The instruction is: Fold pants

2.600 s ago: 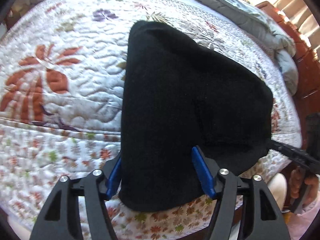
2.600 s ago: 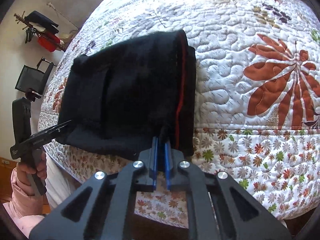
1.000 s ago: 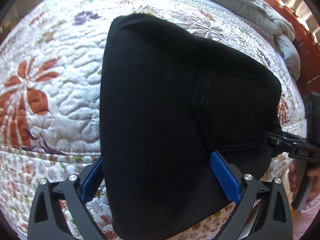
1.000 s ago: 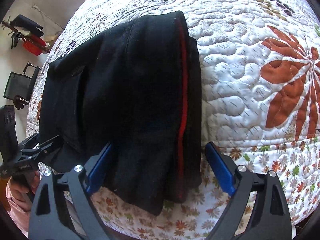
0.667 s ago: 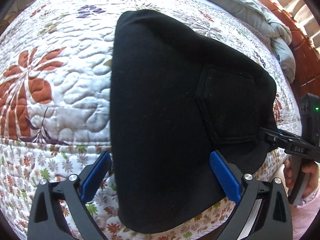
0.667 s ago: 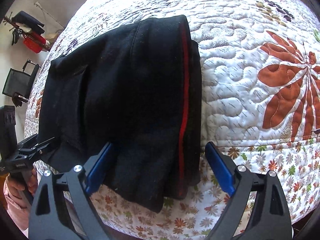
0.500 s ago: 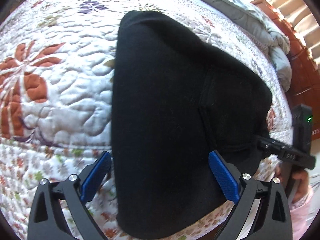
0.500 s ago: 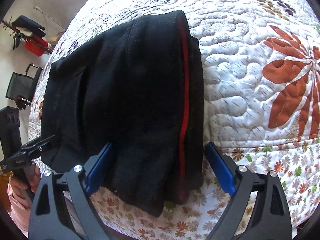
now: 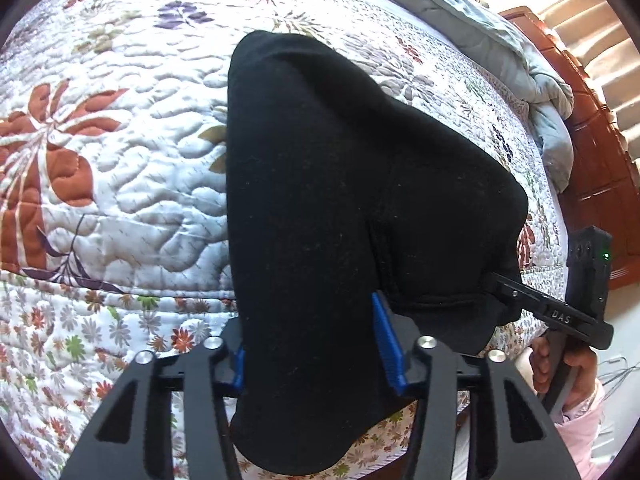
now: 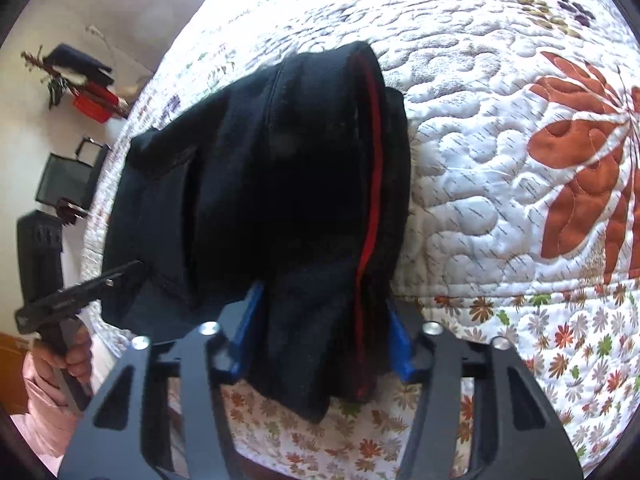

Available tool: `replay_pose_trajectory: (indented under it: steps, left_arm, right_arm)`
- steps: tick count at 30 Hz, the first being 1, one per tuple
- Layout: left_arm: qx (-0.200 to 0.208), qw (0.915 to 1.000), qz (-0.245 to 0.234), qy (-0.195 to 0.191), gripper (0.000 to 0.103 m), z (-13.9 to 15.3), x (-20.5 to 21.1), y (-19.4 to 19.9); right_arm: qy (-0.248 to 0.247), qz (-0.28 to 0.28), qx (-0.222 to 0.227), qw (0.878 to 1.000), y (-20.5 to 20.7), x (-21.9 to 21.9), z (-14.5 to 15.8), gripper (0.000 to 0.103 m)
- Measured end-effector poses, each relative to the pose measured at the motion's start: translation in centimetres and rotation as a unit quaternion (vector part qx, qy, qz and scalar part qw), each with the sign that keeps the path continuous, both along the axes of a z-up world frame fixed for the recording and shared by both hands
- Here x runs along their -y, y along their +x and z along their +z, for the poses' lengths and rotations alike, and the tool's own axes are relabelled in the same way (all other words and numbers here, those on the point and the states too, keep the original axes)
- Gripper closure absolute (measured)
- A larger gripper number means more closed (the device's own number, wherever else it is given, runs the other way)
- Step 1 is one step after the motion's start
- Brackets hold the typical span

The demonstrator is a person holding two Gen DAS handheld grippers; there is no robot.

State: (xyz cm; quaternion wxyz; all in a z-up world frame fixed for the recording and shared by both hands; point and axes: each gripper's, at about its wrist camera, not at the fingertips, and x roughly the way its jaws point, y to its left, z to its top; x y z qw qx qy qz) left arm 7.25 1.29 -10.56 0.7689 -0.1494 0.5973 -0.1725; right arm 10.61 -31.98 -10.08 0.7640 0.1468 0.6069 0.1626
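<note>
Nearest the left wrist camera, the left gripper [image 9: 316,344] had its 2 blue pads pressing in on a thick bunch of the black pants [image 9: 340,200] at the hanging near edge; in the right wrist view the right gripper [image 10: 322,336] pinched the same edge at the side with the red stripe [image 10: 370,184]. The pants lay folded into a compact bundle on the floral quilt [image 9: 132,152], their near end drooping over the bed's edge. This looked like a late fold or a final repositioning: the next move probably called for lifting both held parts together and keeping the layers aligned. Beyond, a grey blanket [image 9: 500,36] was bunched against the wooden headboard [image 9: 592,152]. How many layers each pad gripped was hidden by the dark cloth, and the bundle's underside could not be seen.
</note>
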Motion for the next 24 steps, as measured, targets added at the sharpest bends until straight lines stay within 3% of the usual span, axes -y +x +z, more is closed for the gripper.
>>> replay_pose_trajectory:
  steps: [5,15,24]
  left_arm:
    - [0.006,0.9997,0.015,-0.015,0.069,1.1,-0.9,-0.9]
    - [0.048,0.9971,0.033,-0.050,0.072,4.1,-2.7,-1.3]
    - [0.099,0.9923,0.041,-0.063,0.072,7.2,-1.5,4.5]
  right_arm:
    - [0.011,0.002,0.013,1.000,-0.7,0.5,1.6,0.068]
    - [0.006,0.019,0.051,0.998,0.0,0.3,7.0,0.073]
    - [-0.026,0.020,0.104,0.994,5.9,0.1,11.4,0.073]
